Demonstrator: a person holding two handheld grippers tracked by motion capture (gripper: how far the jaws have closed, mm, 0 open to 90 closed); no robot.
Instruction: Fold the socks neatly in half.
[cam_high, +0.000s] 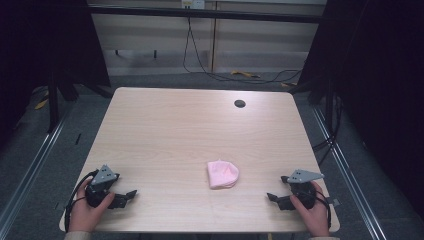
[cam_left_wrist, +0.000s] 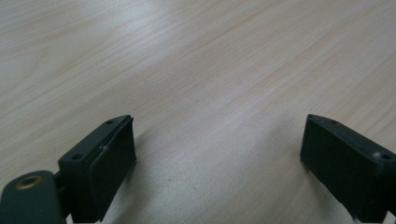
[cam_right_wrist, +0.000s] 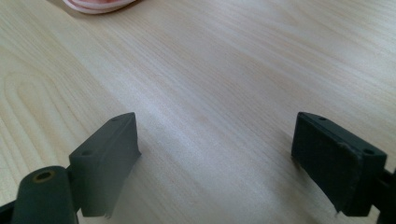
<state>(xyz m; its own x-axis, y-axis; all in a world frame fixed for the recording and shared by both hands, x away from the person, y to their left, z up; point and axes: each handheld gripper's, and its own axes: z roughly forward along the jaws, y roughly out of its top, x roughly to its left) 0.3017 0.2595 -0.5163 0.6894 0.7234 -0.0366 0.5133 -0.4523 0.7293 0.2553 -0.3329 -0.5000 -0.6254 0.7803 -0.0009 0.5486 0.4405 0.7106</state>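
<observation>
My left gripper (cam_high: 131, 194) rests on the surface (cam_high: 200, 125), fingers (cam_left_wrist: 109, 161) spread wide, nothing between them. To their right, well apart, lies the pink knit hat (cam_high: 223, 173), folded flat and compact, apparently done or not yet grasped. Beyond it, my right gripper (cam_high: 271, 197) rests equally wide, empty.

A folded pink cloth (cam_high: 223, 174) lies on the wooden surface (cam_high: 190, 130) between the left gripper (cam_high: 131, 194) and right gripper (cam_high: 270, 197), each held low near the front edge, well apart from it.
</observation>
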